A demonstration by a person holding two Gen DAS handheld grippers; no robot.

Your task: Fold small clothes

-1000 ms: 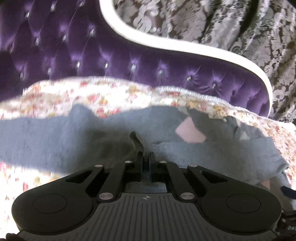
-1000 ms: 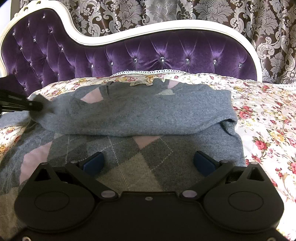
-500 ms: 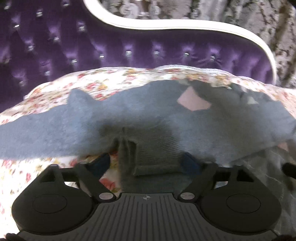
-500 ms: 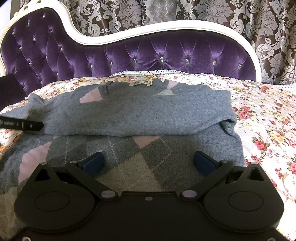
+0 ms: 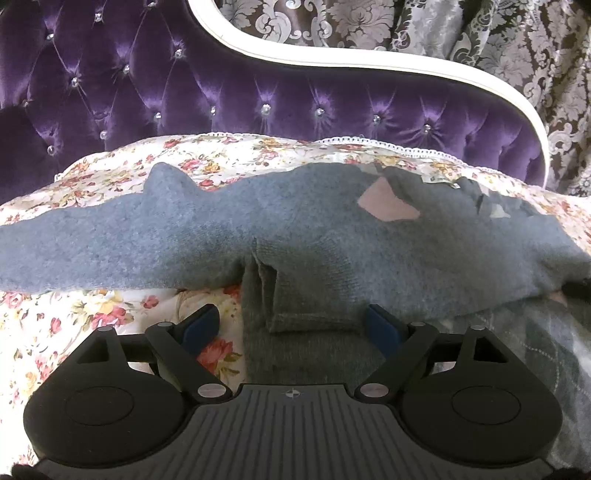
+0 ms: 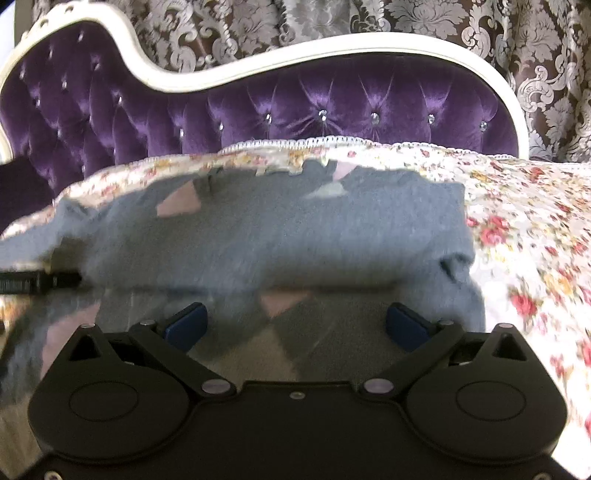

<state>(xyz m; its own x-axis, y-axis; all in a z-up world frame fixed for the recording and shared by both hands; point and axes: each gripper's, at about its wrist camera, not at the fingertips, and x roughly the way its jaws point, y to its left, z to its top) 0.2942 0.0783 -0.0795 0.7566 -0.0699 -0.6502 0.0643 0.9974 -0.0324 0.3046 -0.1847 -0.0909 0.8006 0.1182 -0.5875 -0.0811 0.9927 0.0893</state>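
Observation:
A grey knit sweater (image 5: 332, 236) with pink and pale argyle diamonds lies on the floral sheet. Its upper part is folded down over its body, and a sleeve (image 5: 92, 251) stretches out to the left. My left gripper (image 5: 291, 325) is open and empty, its blue pads either side of a sleeve cuff (image 5: 314, 314) lying on the sweater. In the right wrist view the sweater (image 6: 295, 236) fills the middle, blurred. My right gripper (image 6: 295, 323) is open and empty, low over the argyle front (image 6: 291, 343). The left gripper's tip (image 6: 37, 282) shows at the sweater's left edge.
The floral sheet (image 6: 524, 236) covers a seat, with bare sheet to the right of the sweater and at the near left (image 5: 74, 317). A purple tufted backrest (image 5: 258, 92) with a white curved frame (image 6: 332, 48) rises behind. Patterned curtains (image 6: 480, 22) hang beyond.
My left gripper has opened and let go of the sleeve cuff, which now lies on the sweater, and has drawn back. My right gripper has moved forward and lower over the sweater, staying open.

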